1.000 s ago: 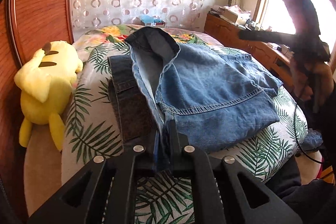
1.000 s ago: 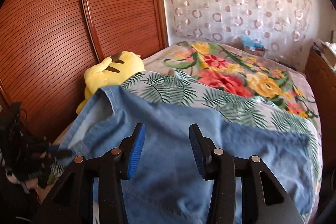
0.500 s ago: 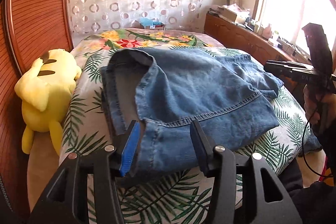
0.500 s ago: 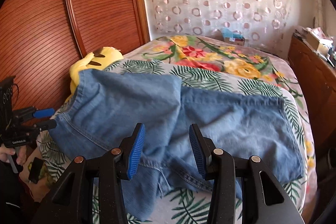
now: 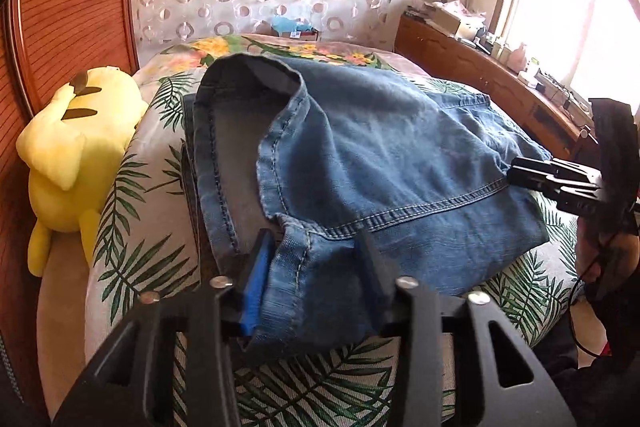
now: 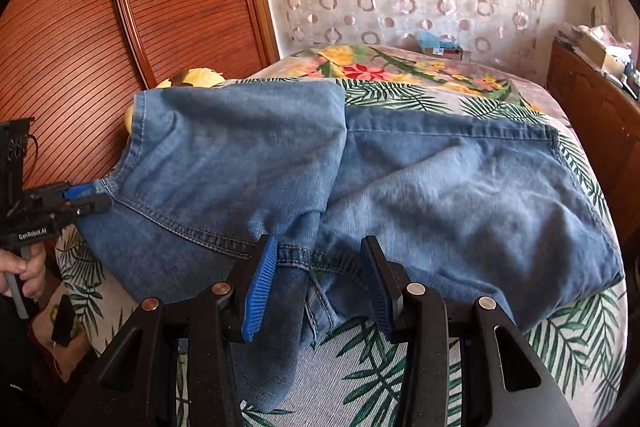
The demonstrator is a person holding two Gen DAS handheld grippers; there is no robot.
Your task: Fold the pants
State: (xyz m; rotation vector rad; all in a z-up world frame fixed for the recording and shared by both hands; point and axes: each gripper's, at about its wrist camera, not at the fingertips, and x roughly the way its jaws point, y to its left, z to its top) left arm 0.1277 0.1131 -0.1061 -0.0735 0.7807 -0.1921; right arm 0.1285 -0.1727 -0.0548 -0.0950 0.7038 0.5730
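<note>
Blue jeans [image 5: 380,155] lie folded over themselves on the leaf-print bed [image 5: 136,267]. My left gripper [image 5: 316,259] sits low at their near hem. Its jaws are closing with a bunch of denim between the fingers, and I see no firm pinch. In the right wrist view the jeans [image 6: 440,187] spread across the cover, and the left gripper [image 6: 94,199] meets their left edge. My right gripper [image 6: 316,267] hovers open just over the near seam, gripping nothing. In the left wrist view the right gripper [image 5: 514,173] shows at the jeans' right edge, held by a hand.
A yellow plush toy [image 5: 76,163] lies between the bed and the ribbed wooden panel [image 6: 120,7]. A wooden dresser [image 5: 480,75] with clutter runs under the window on the right. A small box [image 5: 296,29] sits at the far end of the bed.
The left gripper let go of the raised denim edge, which dropped flat, then narrowed again around the hem. The right gripper came down from above to the jeans' near edge.
</note>
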